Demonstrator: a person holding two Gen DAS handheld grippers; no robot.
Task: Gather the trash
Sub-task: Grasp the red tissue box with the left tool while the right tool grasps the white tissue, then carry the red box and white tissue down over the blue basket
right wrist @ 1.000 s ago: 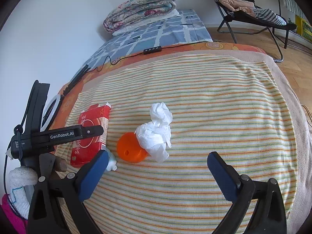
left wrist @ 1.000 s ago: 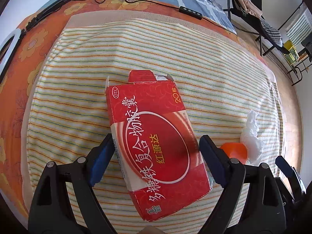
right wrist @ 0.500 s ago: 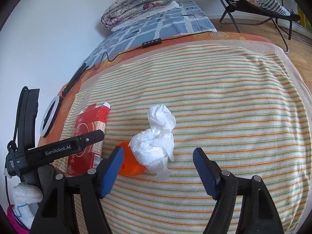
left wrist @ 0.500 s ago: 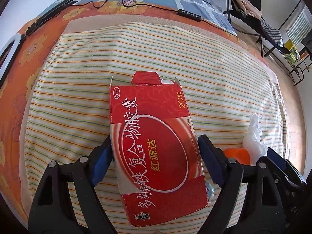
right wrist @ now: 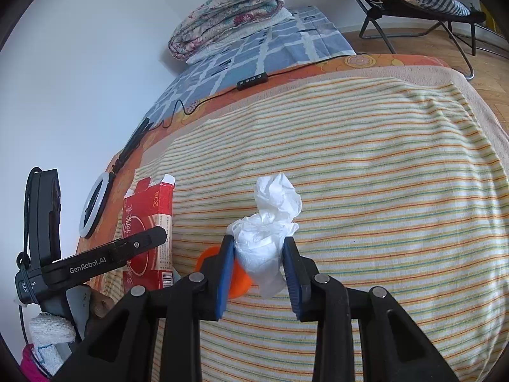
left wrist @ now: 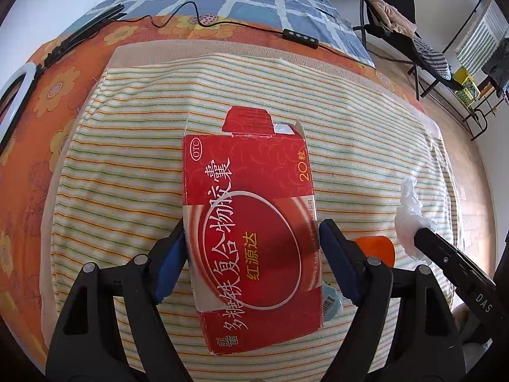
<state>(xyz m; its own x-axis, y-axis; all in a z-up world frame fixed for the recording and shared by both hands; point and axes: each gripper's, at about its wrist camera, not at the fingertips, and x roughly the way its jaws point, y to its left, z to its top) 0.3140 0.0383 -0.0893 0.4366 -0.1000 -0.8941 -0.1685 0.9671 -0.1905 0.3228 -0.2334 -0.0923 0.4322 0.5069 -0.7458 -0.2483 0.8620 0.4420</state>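
A red medicine box [left wrist: 251, 229] with one end flap torn open lies flat on the striped towel [left wrist: 127, 165]. My left gripper [left wrist: 251, 232] straddles it, jaws closing, with the blue pads touching its two long sides. A crumpled white tissue [right wrist: 273, 210] sits between the closing jaws of my right gripper [right wrist: 257, 242], whose pads press into its lower part. Just left of the tissue and partly behind a finger lies an orange round lid [right wrist: 241, 281]. In the right wrist view the red box [right wrist: 149, 222] shows at the left, and the tissue [left wrist: 410, 213] shows at the right of the left wrist view.
A small pale blue item [left wrist: 332, 302] peeks from under the box's right edge. A ring light [right wrist: 95, 203] and a cable with a remote [right wrist: 253, 80] lie on the orange sheet beyond the towel. A folded quilt [right wrist: 229, 9] and a folding chair [right wrist: 413, 3] are farther back.
The right gripper's jaws went from wide apart to pressing on the tissue, and it moved forward over it. The left jaws narrowed onto the red box, which now sits straighter between them.
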